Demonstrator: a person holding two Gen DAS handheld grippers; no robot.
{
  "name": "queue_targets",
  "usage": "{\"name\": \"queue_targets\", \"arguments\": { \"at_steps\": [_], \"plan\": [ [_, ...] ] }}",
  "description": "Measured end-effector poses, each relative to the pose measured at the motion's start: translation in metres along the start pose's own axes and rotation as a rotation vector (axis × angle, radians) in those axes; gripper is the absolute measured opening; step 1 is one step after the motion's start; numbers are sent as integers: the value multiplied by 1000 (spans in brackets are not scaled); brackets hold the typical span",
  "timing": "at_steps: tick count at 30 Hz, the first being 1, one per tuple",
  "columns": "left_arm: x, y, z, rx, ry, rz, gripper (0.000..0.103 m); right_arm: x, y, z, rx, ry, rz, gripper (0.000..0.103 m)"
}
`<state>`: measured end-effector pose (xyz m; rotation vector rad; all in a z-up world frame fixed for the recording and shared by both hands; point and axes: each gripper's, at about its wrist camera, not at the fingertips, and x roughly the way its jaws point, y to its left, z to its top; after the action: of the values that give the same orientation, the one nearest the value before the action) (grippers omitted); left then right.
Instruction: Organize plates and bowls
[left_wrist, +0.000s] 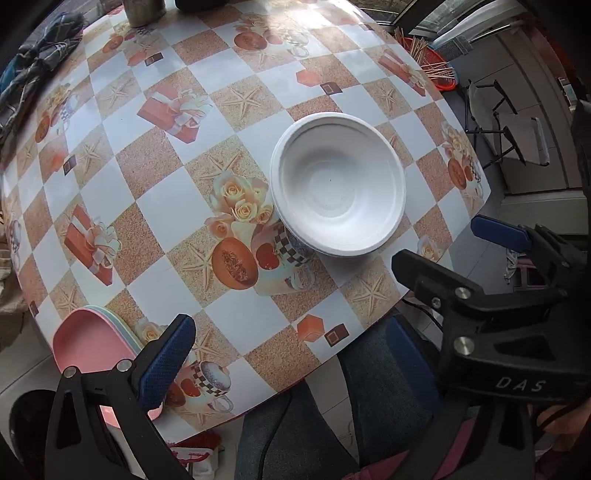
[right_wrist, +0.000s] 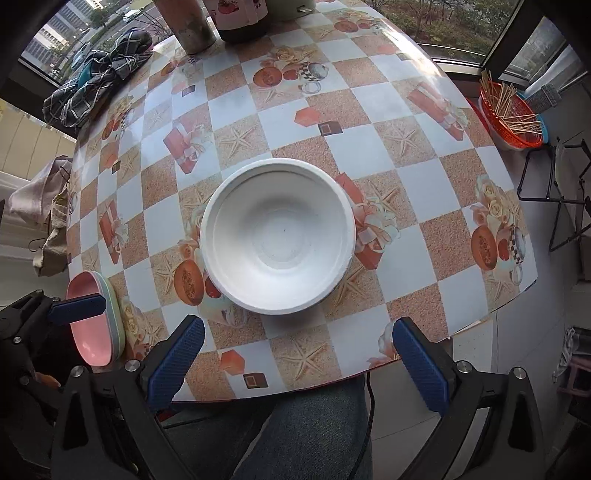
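Note:
A stack of white bowls (left_wrist: 338, 184) stands on the patterned table (left_wrist: 177, 177); it also shows in the right wrist view (right_wrist: 277, 236), in the middle. A stack of pastel plates, pink on top (left_wrist: 92, 343), lies at the table's near left edge and shows in the right wrist view (right_wrist: 96, 332) too. My left gripper (left_wrist: 291, 295) is open and empty, near the table's front edge beside the pink plates. My right gripper (right_wrist: 299, 354) is open and empty, just in front of the white bowls. The right gripper's blue finger (left_wrist: 498, 232) shows in the left wrist view.
A metal cup (right_wrist: 194, 26) and a dark bottle (right_wrist: 242, 18) stand at the far edge. A plaid cloth (right_wrist: 96, 81) lies at the far left. An orange basket of sticks (right_wrist: 513, 118) and a folding stool (right_wrist: 554, 192) stand to the right of the table. A person's legs (right_wrist: 295, 435) are below.

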<state>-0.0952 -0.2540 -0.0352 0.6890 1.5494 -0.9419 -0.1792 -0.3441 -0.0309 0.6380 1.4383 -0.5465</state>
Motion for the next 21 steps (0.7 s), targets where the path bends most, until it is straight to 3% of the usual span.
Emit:
{"name": "queue_targets", "arguments": {
  "at_steps": [5,16,21],
  "plan": [
    [-22,14,3,-32,-70,4,103,-17,5,6,2,-44,-27,103],
    [-31,13,-1,-33,-108,-13,103,-32,3,7,17,-45,-75,103],
    [-42,23,5,-94,-146,-4,103,-39,11,23,-35,-64,-67,103]
  ]
}}
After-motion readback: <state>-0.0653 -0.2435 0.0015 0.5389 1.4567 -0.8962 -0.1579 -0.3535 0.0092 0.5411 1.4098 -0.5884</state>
